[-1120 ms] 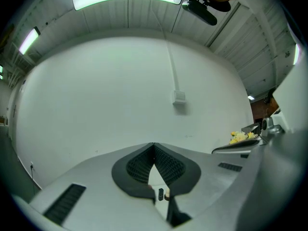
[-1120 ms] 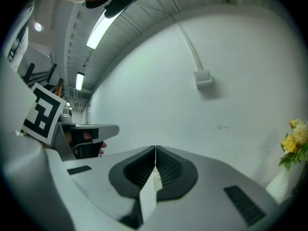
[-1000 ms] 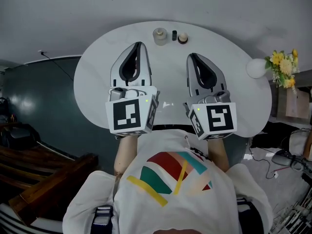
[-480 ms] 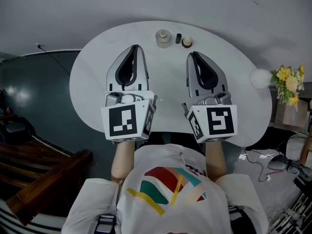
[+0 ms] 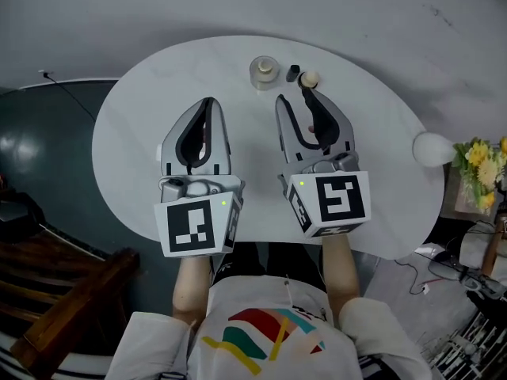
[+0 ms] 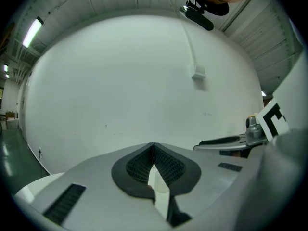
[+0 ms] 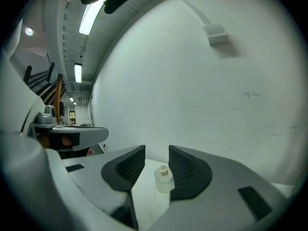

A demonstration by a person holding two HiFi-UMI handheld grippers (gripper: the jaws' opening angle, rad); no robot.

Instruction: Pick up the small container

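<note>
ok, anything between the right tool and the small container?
Nothing visible. The small container sits on the table just beyond the right tool, whose jaws are opening, empty. A small black item and a tan-topped one stand to its right, off the line.

table (image 5: pixel 380 141): white | small container (image 7: pixel 164 181): frosted clear, gold cap | flowers (image 5: pixel 479 158): yellow | floor (image 5: pixel 47 149): dark teal

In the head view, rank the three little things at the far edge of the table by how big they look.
1. Clear round container
2. Cream-topped piece
3. Black piece
All three sit in one row, so nearness hardly skews this.
</note>
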